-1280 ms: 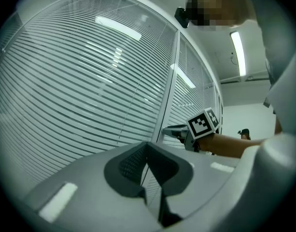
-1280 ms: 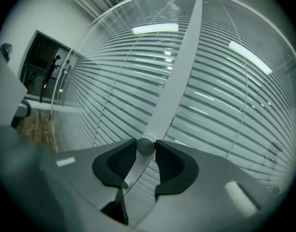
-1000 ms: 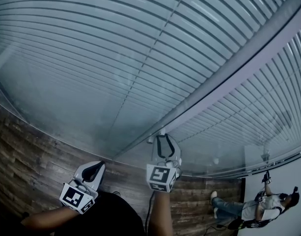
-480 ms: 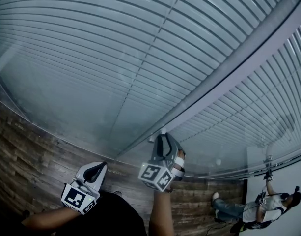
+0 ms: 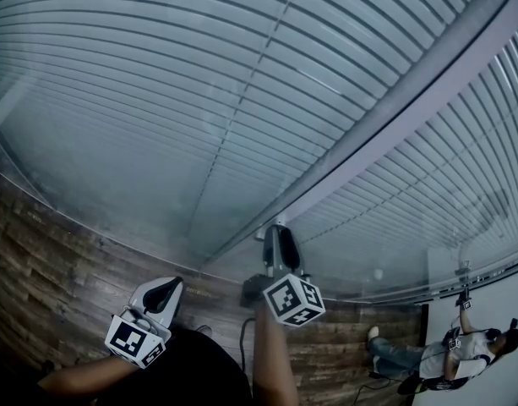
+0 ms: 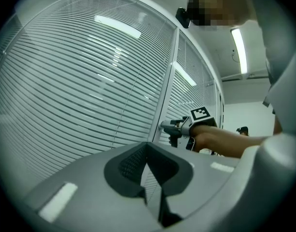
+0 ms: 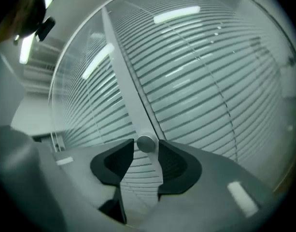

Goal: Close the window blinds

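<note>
The right claw is held level at the grey post between two glass panes. Its jaws have just been opened and are parted, with the round knob set between them and not clamped. The window blinds are hung behind the glass, with thin dark slits left between the slats. The left claw is kept lower, beside the right, closed on nothing.
</note>
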Tool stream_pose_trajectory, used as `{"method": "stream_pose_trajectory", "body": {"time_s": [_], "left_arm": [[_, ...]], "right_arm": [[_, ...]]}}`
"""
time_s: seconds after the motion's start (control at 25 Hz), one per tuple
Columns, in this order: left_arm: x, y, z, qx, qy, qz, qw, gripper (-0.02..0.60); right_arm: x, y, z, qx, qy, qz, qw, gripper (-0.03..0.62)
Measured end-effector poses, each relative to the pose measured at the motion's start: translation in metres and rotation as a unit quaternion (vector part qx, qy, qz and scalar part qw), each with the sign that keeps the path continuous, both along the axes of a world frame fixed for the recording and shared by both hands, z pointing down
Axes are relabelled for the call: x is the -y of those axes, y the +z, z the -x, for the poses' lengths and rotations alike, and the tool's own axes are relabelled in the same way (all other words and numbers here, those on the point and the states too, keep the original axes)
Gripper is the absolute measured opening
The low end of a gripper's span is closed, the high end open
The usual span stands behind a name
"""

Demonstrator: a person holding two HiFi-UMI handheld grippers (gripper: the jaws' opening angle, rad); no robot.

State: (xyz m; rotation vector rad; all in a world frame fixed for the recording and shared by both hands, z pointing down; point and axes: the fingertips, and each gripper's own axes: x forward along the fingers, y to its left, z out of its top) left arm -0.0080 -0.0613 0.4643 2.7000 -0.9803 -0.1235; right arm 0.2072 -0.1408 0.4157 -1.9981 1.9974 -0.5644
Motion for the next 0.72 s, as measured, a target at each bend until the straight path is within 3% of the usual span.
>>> {"method": "stream_pose_trajectory", "body": {"time_s": [0.08, 0.16, 0.4, 0.44, 0.52, 0.6, 0.72], "left_arm": [[-0.001, 0.001, 0.002, 0.000, 0.000, 0.001, 1.0000, -0.002], [-0.005, 0.002, 0.005, -0.001, -0.002, 0.001, 1.0000, -0.002], [0.000, 0.009, 0.014, -0.002, -0.006, 0.002, 1.0000, -0.002], [0.002, 0.009, 0.015, -0.001, -0.006, 0.003, 1.0000, -0.002], [0.004, 0.005, 0.011, 0.004, -0.005, -0.003, 1.0000, -0.002], [0.001, -0.002, 0.006, 0.015, 0.003, -0.023, 0.9996, -0.002], [-0.008, -0.004, 0.005, 0.025, 0.019, -0.050, 0.9983, -0.002]], "right_arm": [[0.000, -0.001, 0.001, 0.070, 0.001, -0.018, 0.997, 0.152], [-0.003, -0.001, 0.000, 0.097, 0.007, -0.028, 0.995, 0.141], [0.001, 0.006, 0.003, 0.067, 0.023, -0.017, 0.997, 0.127], [0.003, 0.007, 0.003, 0.031, 0.022, -0.008, 0.999, 0.127], [0.006, 0.005, 0.001, -0.101, 0.022, 0.022, 0.994, 0.126], [0.007, 0.001, 0.000, -0.231, 0.023, 0.045, 0.972, 0.124], [0.002, 0.003, 0.007, -0.321, 0.019, 0.058, 0.945, 0.124]]}}
